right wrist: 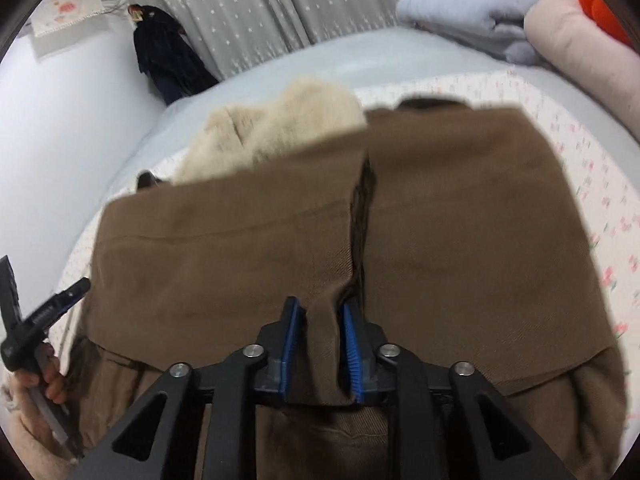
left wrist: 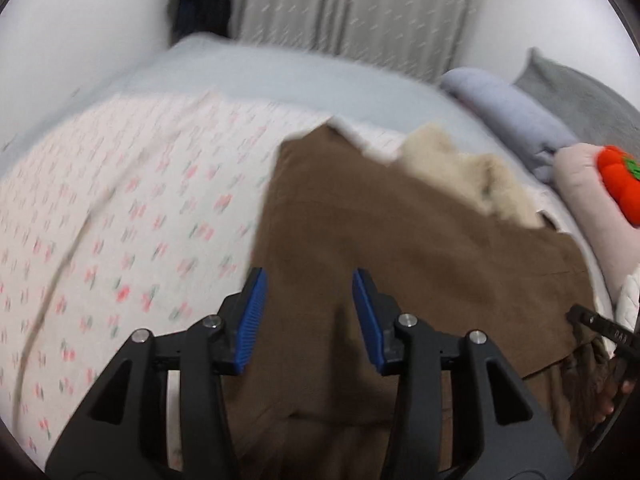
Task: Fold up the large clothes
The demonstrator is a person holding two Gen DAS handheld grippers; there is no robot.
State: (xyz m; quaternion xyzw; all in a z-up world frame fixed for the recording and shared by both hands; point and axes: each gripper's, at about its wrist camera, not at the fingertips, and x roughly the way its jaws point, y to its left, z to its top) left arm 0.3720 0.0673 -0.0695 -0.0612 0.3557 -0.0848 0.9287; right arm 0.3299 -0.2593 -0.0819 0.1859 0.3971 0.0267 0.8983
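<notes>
Right wrist view shows the right gripper (right wrist: 323, 344) pinching a fold of the brown coat (right wrist: 460, 240) on the bed (left wrist: 120, 200), while the left gripper (left wrist: 308, 312) hangs spread just over it.

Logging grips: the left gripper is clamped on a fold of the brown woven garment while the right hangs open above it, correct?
Sides swapped. The right gripper clamps a fold of the brown woven garment, per the right wrist view; the left gripper hangs open above it.

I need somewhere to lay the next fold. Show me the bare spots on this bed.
Free: floral sheet left of the brown garment, and the pale blue cover toward the curtain. Crowded: the right side, with cream fleece, rolled blanket and pillow.
</notes>
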